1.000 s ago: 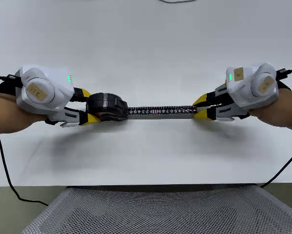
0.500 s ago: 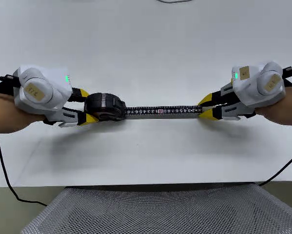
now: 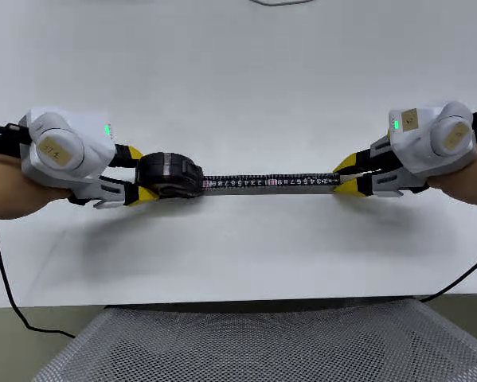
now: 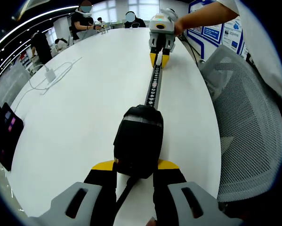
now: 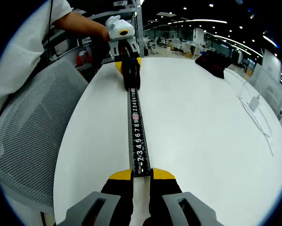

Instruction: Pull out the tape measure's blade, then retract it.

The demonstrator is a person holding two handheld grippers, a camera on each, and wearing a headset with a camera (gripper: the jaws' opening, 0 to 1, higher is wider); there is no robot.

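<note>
White table [image 3: 238,87]: tape measure [image 3: 173,173] in left claw [image 3: 142,173]; right claw [image 3: 346,176] apparently pinches blade [image 3: 270,182].

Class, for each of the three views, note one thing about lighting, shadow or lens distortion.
Head view: even, diffuse light; the white table carries faint soft shadows beneath the left gripper and right gripper. Left gripper view: fisheye curves the table edge, and the near tape measure case looms large. Right gripper view: ceiling lights glare as streaks; blade numerals read sharp.
</note>
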